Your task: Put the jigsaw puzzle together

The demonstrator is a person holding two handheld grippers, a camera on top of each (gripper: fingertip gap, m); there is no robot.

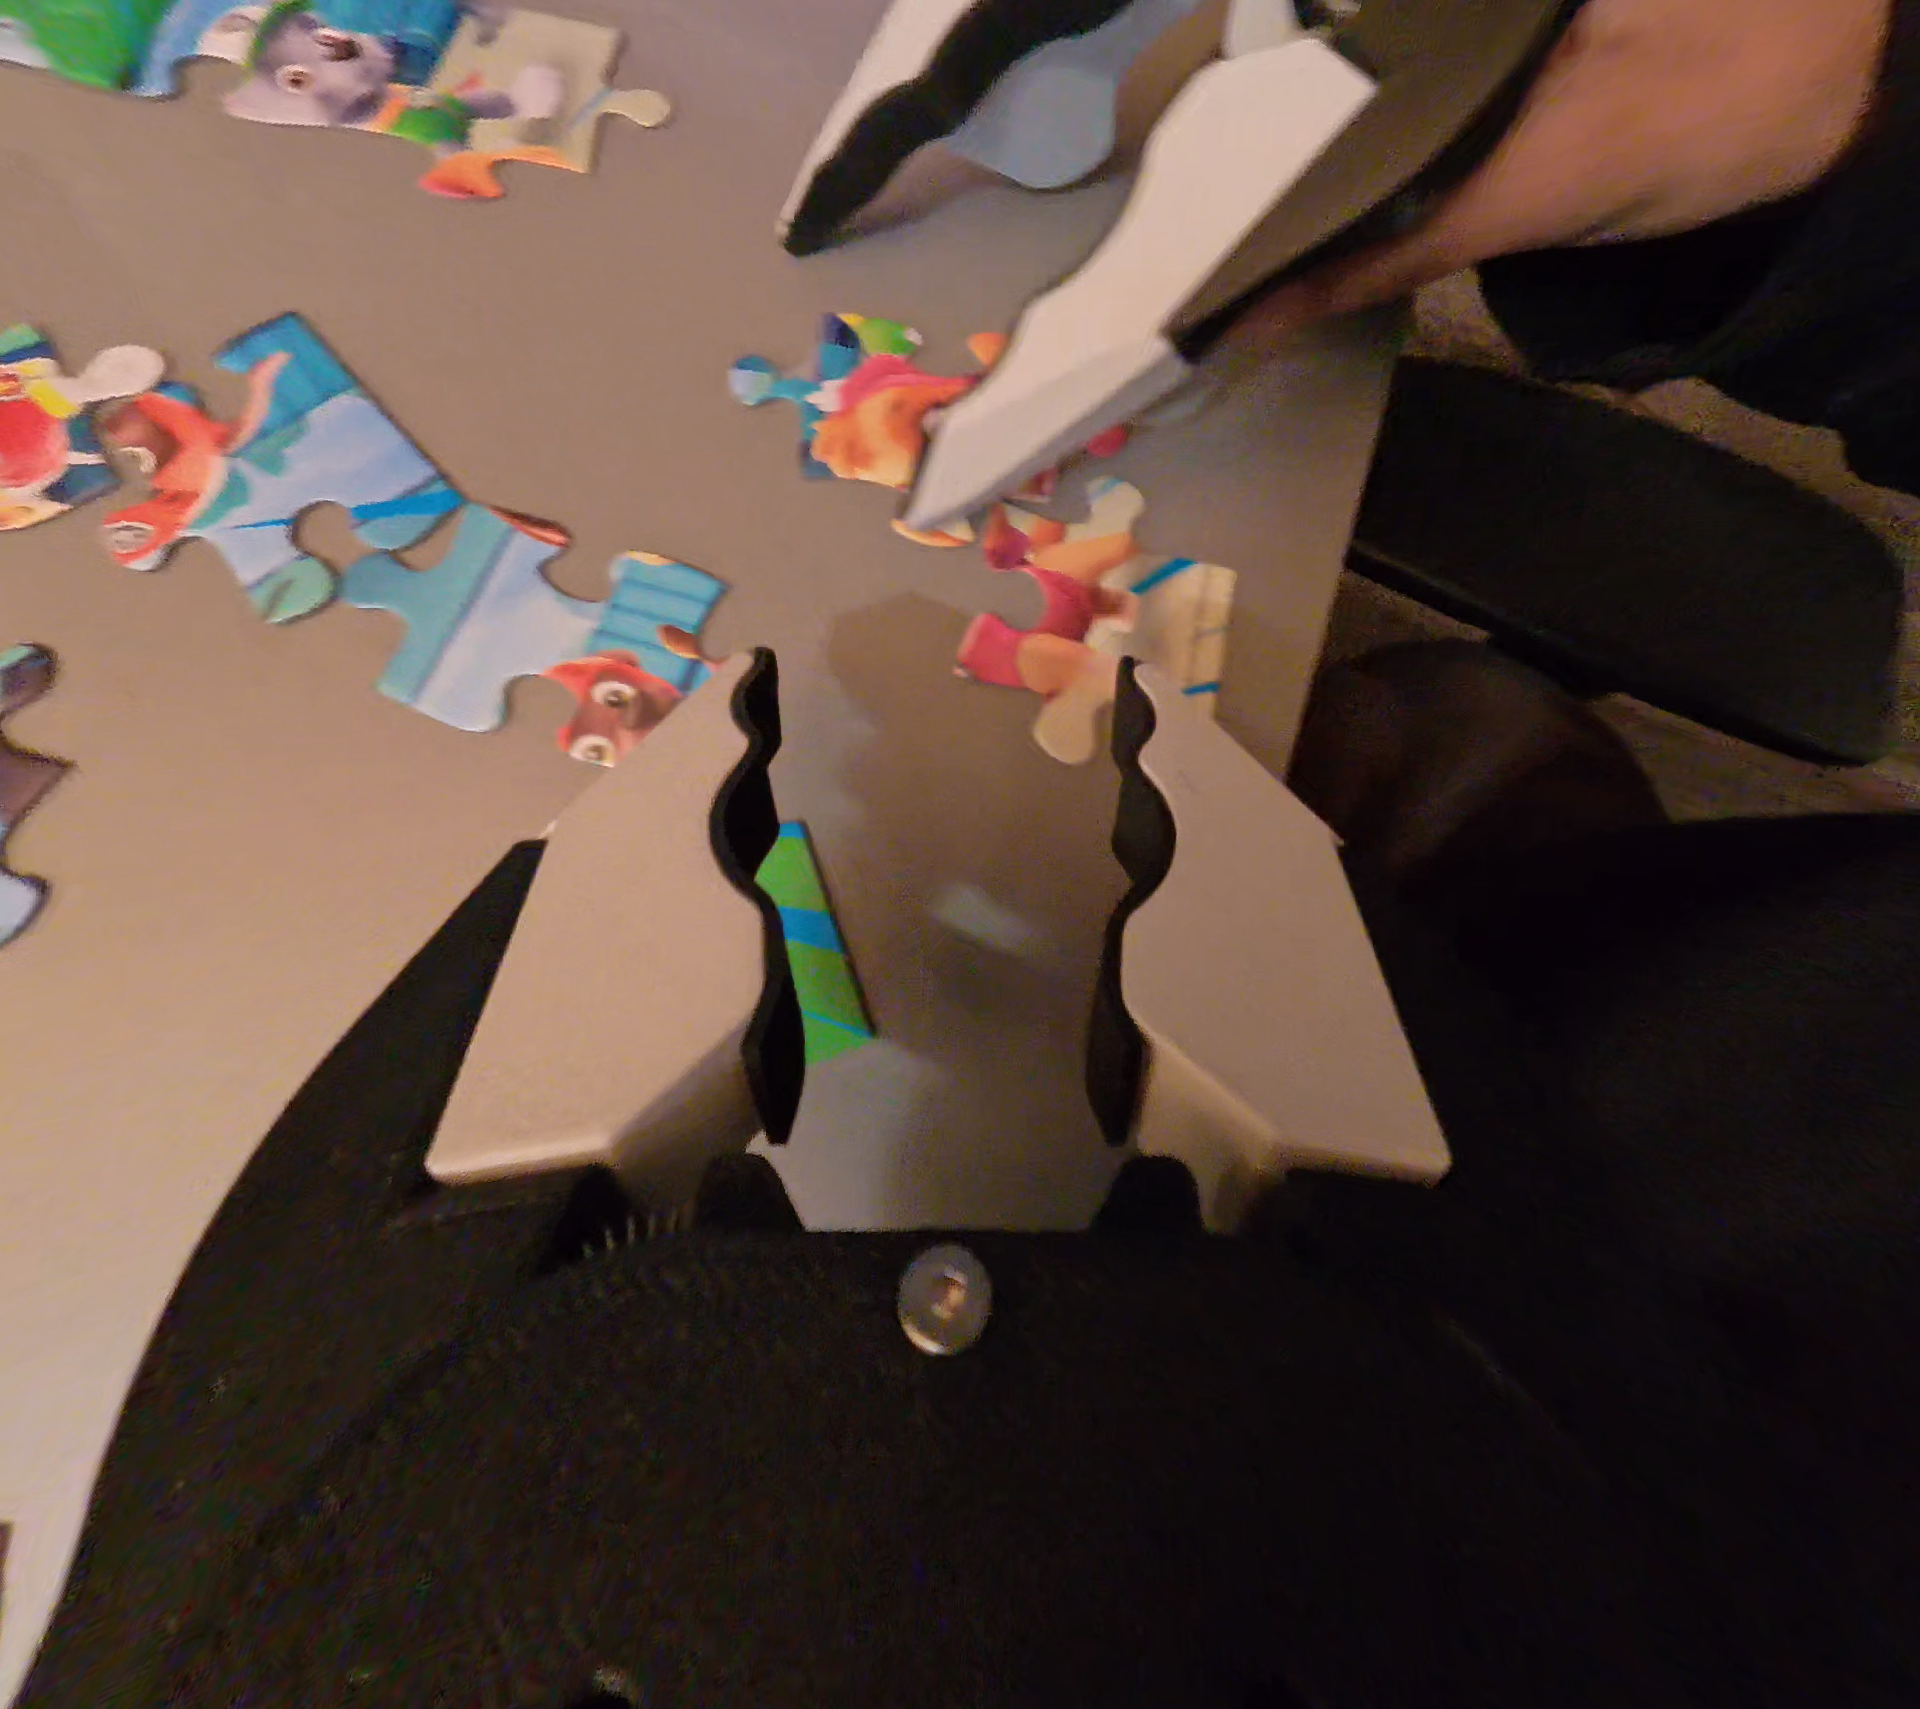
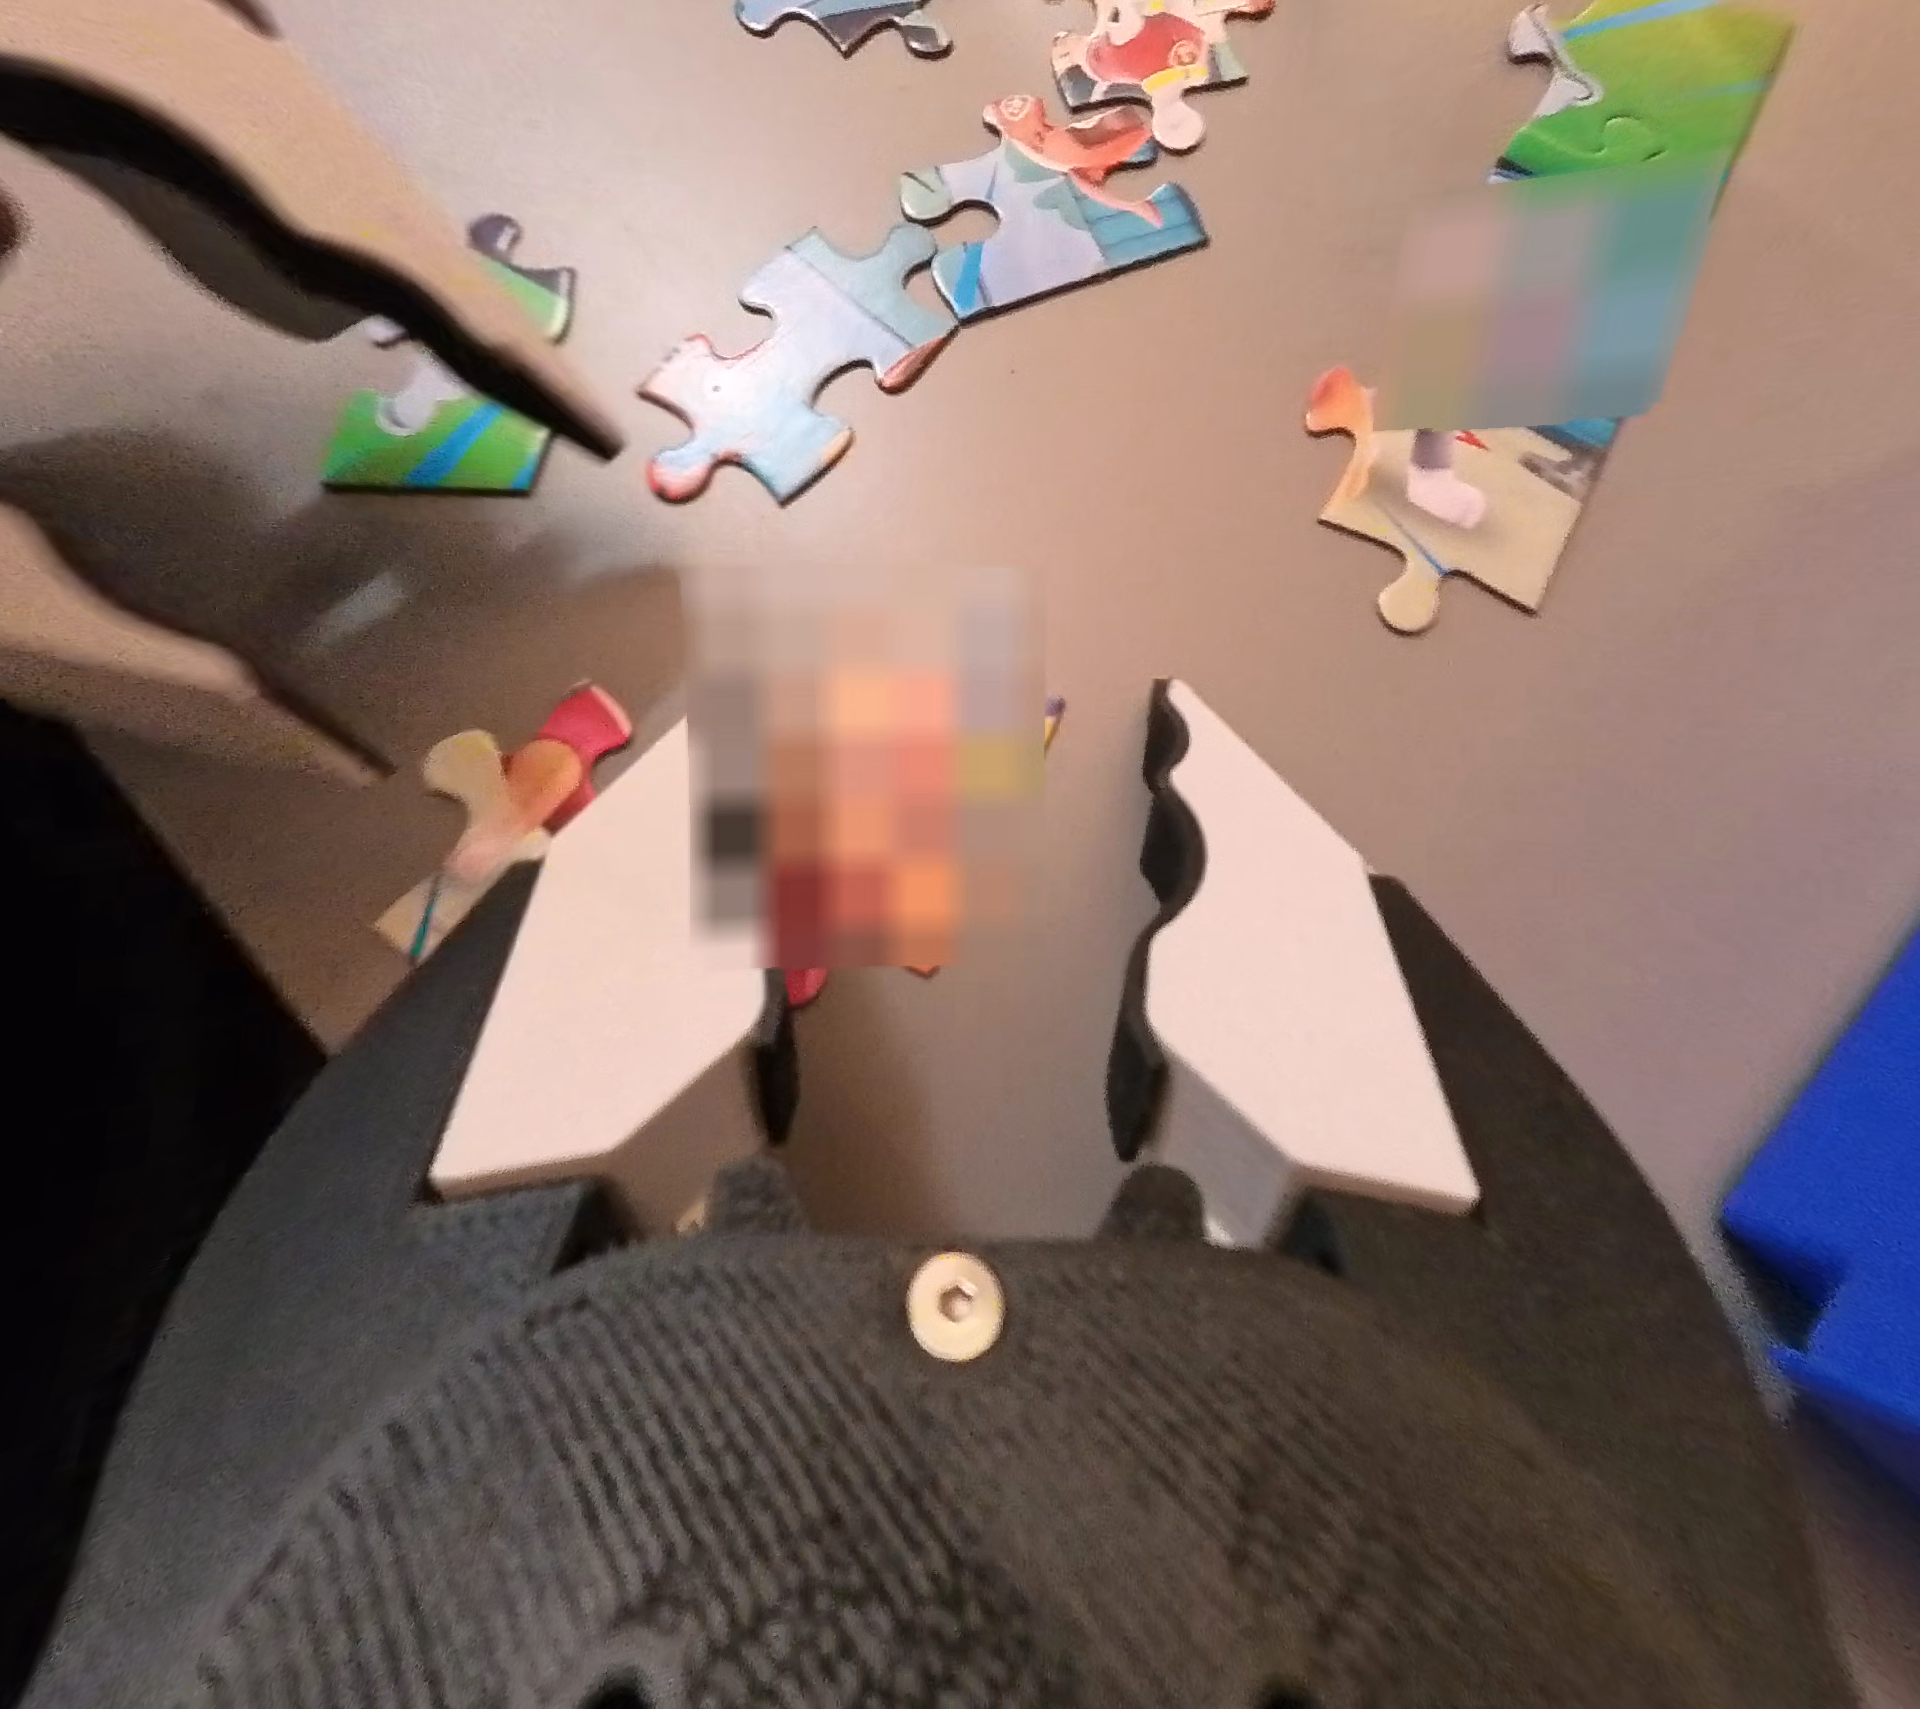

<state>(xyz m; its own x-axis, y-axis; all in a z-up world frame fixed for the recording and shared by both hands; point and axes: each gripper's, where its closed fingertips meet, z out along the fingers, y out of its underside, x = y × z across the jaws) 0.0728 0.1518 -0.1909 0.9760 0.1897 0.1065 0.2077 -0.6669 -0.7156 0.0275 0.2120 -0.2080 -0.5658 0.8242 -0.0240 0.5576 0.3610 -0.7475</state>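
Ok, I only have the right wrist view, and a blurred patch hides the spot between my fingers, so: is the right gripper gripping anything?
Observer: No. The left wrist view shows the right gripper open, nothing between its fingers, one tip over an orange puzzle piece.
Operator: Touching it?
Observer: Cannot tell; the tip hides that spot.
Operator: Anything behind the gripper?
Observer: A hand grips its handle.

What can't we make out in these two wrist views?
- Right wrist view: the right gripper's left fingertip and the puzzle piece between its fingers, under a mosaic patch.
- Right wrist view: middle of the green-and-cream joined puzzle strip, under another patch.
- Left wrist view: most of the green-and-blue striped puzzle piece, hidden by the left gripper's finger.
- Blue block: cut off by the edge.
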